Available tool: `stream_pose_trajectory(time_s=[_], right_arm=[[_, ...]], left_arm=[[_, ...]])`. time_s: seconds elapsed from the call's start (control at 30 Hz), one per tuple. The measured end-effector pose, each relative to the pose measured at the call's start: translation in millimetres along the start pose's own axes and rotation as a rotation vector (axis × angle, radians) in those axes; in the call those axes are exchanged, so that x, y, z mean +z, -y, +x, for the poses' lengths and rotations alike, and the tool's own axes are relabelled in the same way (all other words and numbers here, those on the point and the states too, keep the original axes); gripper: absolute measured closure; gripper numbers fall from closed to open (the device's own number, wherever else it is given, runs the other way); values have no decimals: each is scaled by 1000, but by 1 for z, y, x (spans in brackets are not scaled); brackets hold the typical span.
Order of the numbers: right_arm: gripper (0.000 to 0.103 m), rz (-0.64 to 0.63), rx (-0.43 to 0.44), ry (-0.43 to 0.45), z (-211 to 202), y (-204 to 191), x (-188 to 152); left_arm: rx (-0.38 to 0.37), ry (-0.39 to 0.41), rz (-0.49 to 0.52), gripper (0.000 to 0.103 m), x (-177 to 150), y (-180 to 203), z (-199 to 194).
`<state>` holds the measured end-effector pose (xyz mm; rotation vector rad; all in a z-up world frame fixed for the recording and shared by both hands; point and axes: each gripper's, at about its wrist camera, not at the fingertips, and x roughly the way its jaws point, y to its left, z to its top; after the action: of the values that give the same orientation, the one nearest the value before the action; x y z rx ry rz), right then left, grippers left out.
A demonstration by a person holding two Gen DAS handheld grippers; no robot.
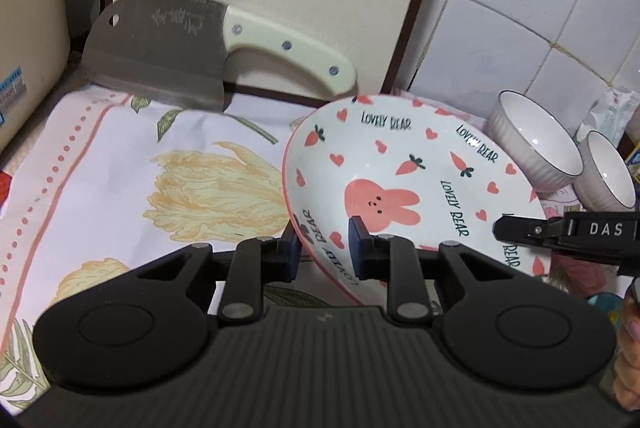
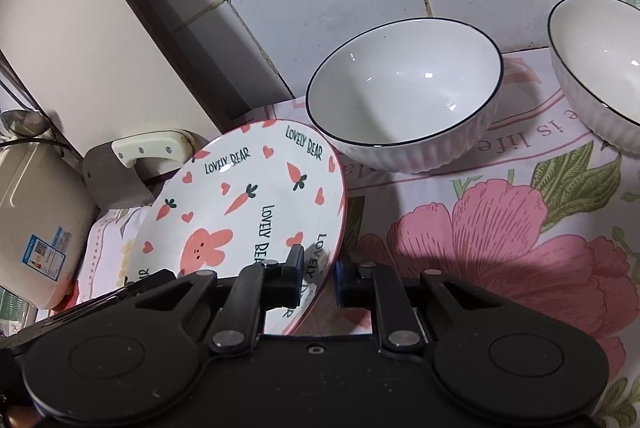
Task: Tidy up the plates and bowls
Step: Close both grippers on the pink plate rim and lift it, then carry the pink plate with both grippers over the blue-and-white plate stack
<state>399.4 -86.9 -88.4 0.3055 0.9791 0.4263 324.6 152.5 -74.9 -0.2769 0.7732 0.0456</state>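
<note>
Left gripper (image 1: 323, 248): fingers closed on the near rim of the rabbit-print plate (image 1: 400, 180), one pad inside the dish, the other under its outer wall. Right gripper (image 2: 319, 278): likewise pinching the same plate (image 2: 244, 212) at its rim, one pad on the printed face, one beneath. In the left wrist view the right gripper's finger (image 1: 520, 228) enters from the right and meets the plate's far edge. The plate sits tilted between the two tools, its printed face turned up.

Beyond the plate, ahead and to the right of the right gripper, stands a ribbed white bowl (image 2: 404, 100); a second white bowl (image 2: 600, 68) stands further right, apart from the first. Ahead and left of the left gripper, a cleaver (image 1: 160, 48) leans against the wall. A floral cloth (image 1: 120, 188) covers the counter beneath. A cream appliance (image 2: 36, 224) stands at far left.
</note>
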Motion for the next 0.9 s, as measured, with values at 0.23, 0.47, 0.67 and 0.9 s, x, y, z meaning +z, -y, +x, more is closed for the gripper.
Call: stream_pose_trajectory(time_s=[0.23, 0.47, 0.67, 0.9], right_arm=[[84, -39, -55, 18, -19, -18, 1], [83, -63, -63, 28, -41, -30, -12], [83, -93, -63, 45, -74, -46, -24], [82, -109, -60, 71, -118, -60, -42]], left_arm=[[-33, 11, 25, 80, -3, 2, -15], [-33, 28, 50, 80, -9, 2, -41], [-50, 49, 70, 80, -13, 2, -75], [-78, 75, 93, 80, -23, 7, -119]])
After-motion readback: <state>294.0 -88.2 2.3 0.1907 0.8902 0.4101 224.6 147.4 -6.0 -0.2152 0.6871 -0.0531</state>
